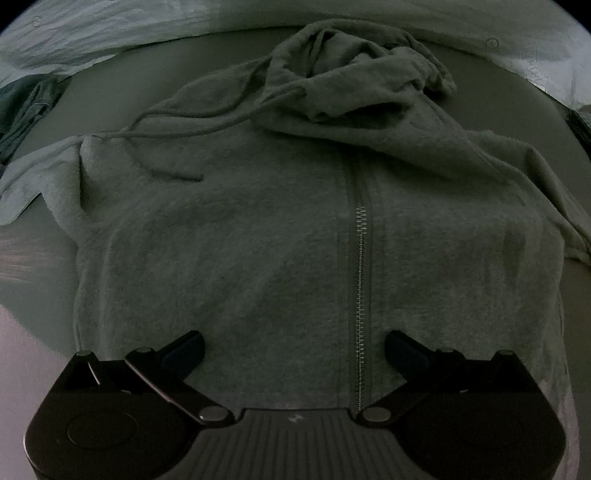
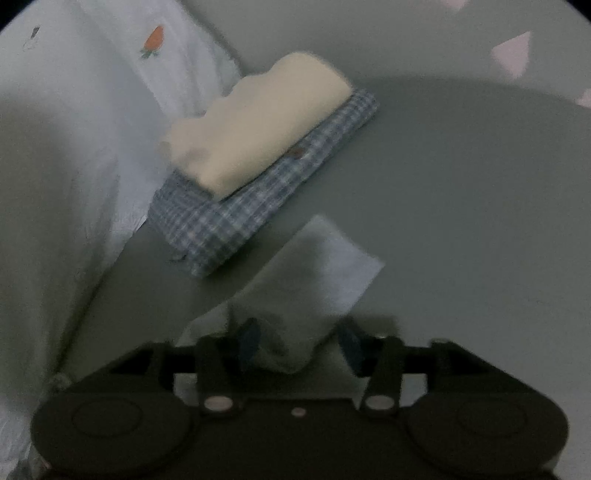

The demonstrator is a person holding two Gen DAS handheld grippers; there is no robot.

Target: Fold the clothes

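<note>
Both pairs of jaws stand apart. On the left gripper (image 1: 294, 347) the jaws are spread wide with nothing held; between them lies the lower front of a grey zip hoodie (image 1: 258, 240), spread flat on the grey surface (image 1: 122, 96). Its zipper (image 1: 359, 295) runs up from just inside the right-hand finger toward the hood (image 1: 354, 92), which is bunched at the far end of the garment, with a drawcord (image 1: 173, 122) trailing off to the left. Whether the fingertips touch the cloth cannot be told. A dark garment (image 1: 26, 107) sits at the far left edge, and a pale sheet (image 1: 110, 26) runs along the back.

On the right gripper (image 2: 297, 343) the jaws are part open, and a small pale folded cloth (image 2: 314, 273) reaches back between them from the grey surface ahead. The view is blurred; the cloth seems to lie close to the left finger with a gap at the right one, so no firm grip shows. Beyond it, well apart from the jaws, a folded cream garment (image 2: 258, 125) rests on a folded blue checked garment (image 2: 236, 214), beside white bedding printed with a carrot (image 2: 153, 40).
</note>
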